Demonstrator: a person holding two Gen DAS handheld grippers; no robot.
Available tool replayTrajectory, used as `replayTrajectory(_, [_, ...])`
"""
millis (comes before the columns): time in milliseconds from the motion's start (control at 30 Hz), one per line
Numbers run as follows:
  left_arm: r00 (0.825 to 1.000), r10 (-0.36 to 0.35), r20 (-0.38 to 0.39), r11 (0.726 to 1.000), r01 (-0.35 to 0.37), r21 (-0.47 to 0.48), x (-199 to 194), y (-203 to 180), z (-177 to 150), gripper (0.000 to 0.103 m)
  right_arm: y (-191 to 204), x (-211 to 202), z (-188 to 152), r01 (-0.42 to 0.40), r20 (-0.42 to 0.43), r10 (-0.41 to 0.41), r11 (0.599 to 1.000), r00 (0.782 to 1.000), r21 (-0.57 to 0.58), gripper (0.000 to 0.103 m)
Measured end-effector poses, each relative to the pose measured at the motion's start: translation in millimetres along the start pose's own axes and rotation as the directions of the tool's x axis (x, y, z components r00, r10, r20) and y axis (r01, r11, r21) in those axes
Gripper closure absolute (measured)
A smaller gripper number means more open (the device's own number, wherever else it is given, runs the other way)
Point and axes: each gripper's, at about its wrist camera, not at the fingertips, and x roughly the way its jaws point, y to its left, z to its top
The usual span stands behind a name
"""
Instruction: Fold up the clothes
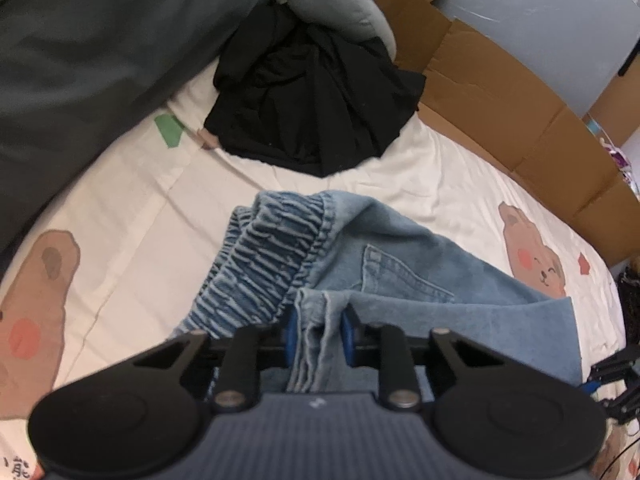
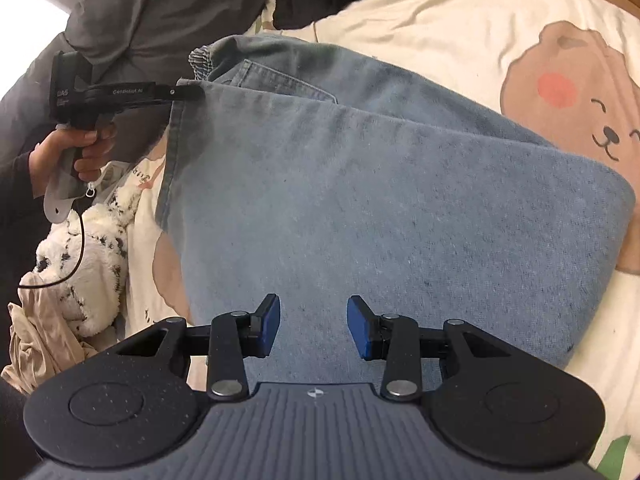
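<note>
Light blue jeans (image 1: 420, 264) lie folded on the bear-print bed sheet (image 1: 132, 208), their elastic waistband (image 1: 264, 264) bunched on the left. My left gripper (image 1: 320, 328) is shut on the leg hems of the jeans, with the layered denim edges pinched between its blue pads. The right wrist view shows the same left gripper (image 2: 192, 92), held by a person's hand (image 2: 86, 152), gripping the upper left corner of the jeans (image 2: 380, 184). Low over the near part of the denim, my right gripper (image 2: 314, 326) stands open with nothing between its pads. Part of the right gripper (image 1: 612, 376) shows at the right edge.
A crumpled black garment (image 1: 316, 108) lies beyond the jeans, against a grey quilt (image 1: 100, 40). Flattened cardboard (image 1: 500, 92) lines the far side of the bed. A white spotted plush toy (image 2: 88, 248) and a beige cloth (image 2: 44, 328) sit at the left.
</note>
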Motion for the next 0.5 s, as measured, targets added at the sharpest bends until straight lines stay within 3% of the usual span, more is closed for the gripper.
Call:
replayTrajectory(267, [0.999,0.035,0.015,0.998,-0.035,0.052,-11,-11,0,0.085,2,11,1,0.020,-0.006,-0.020,1.000,1.000,0.003,0.062])
replayTrajectory(500, [0.986,0.164,0.032,0.981,-0.166,0.098,-9,-37,-6,0.085,2,32,17,0.126,0.036,-0.132,0.982,0.991,0.143,0.062])
